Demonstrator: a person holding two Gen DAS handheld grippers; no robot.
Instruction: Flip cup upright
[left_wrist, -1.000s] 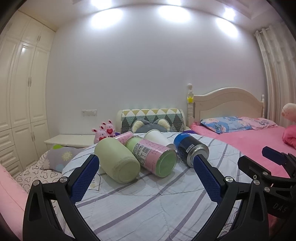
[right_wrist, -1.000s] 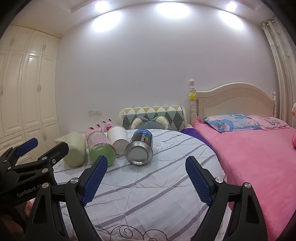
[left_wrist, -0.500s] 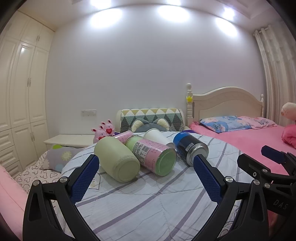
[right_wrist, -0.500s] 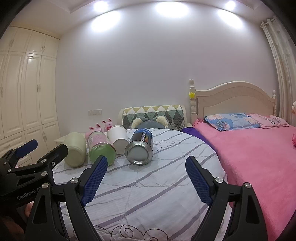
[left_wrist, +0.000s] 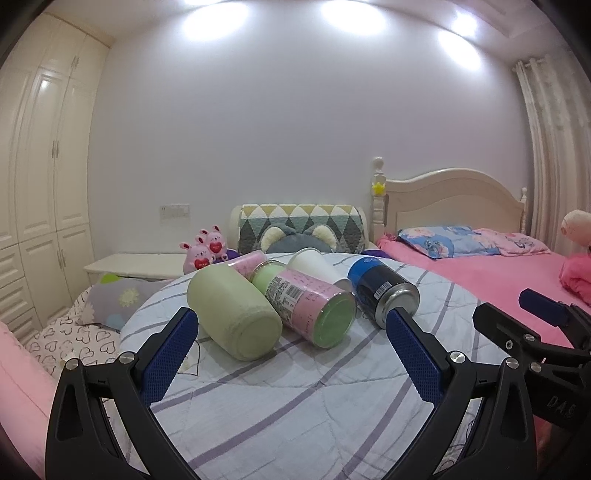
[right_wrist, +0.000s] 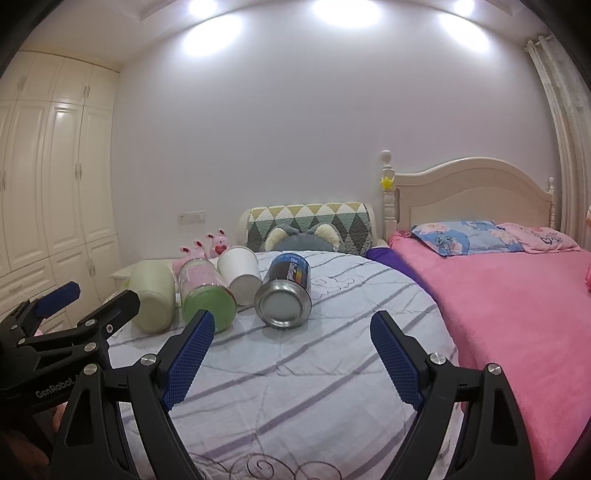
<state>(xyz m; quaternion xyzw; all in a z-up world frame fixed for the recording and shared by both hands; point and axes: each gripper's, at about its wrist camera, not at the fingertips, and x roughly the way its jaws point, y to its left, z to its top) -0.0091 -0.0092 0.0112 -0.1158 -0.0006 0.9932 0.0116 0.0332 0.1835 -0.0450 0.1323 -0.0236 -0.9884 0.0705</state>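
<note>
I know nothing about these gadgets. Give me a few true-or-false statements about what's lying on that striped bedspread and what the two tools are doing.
1. The white cup lies on its side. True.
2. The blue can stands upright. False: it lies on its side, metal base toward the right camera.
3. The left tool grips the pale green cup. False: it is open and empty.
4. The right tool is open, holding nothing. True.
5. The pink-labelled cup lies between the pale green cup and the blue can. True.

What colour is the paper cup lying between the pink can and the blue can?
White paper cup, seen best in the right wrist view.
</note>
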